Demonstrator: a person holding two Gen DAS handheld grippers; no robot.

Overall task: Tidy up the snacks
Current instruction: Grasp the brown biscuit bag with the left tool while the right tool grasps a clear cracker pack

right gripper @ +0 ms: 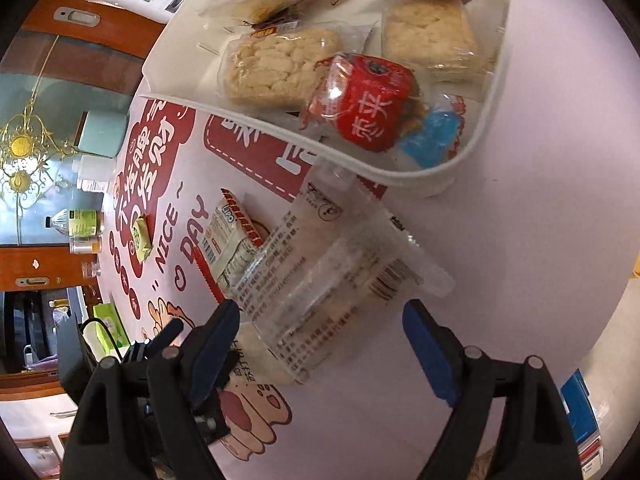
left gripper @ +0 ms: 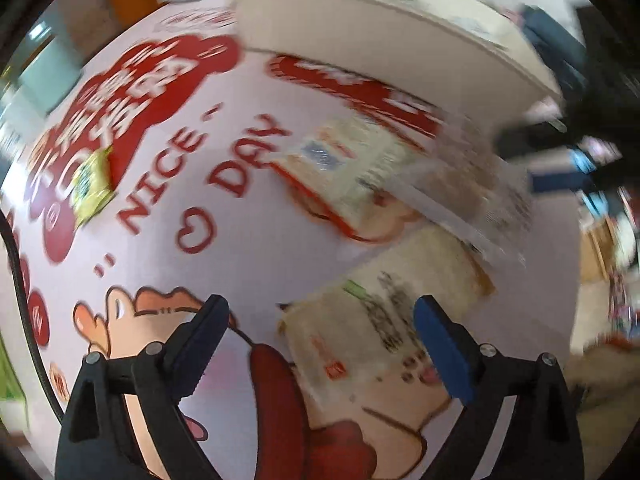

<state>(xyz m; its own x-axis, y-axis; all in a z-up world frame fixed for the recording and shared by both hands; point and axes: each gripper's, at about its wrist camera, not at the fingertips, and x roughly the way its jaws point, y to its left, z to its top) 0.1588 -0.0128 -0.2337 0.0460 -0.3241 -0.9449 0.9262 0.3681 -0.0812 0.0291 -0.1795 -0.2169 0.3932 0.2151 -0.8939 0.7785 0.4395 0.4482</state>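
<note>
The right gripper (right gripper: pixel 320 340) hangs wide apart over clear-wrapped snack packets (right gripper: pixel 320 280) on the printed tablecloth (right gripper: pixel 540 160) — the white tray (right gripper: pixel 400 178) just beyond holds more.

Both wrist cams sit low over the printed tablecloth (left gripper: pixel 256 240), looking forward past their own fingers. Both catch the white tray (right gripper: pixel 400 172) toward the top, plus "NICE DAY".

Printed tablecloth (right gripper: pixel 540 160): white tray (right gripper: pixel 416 184), loose snack packets (right gripper: pixel 320 280).
</note>
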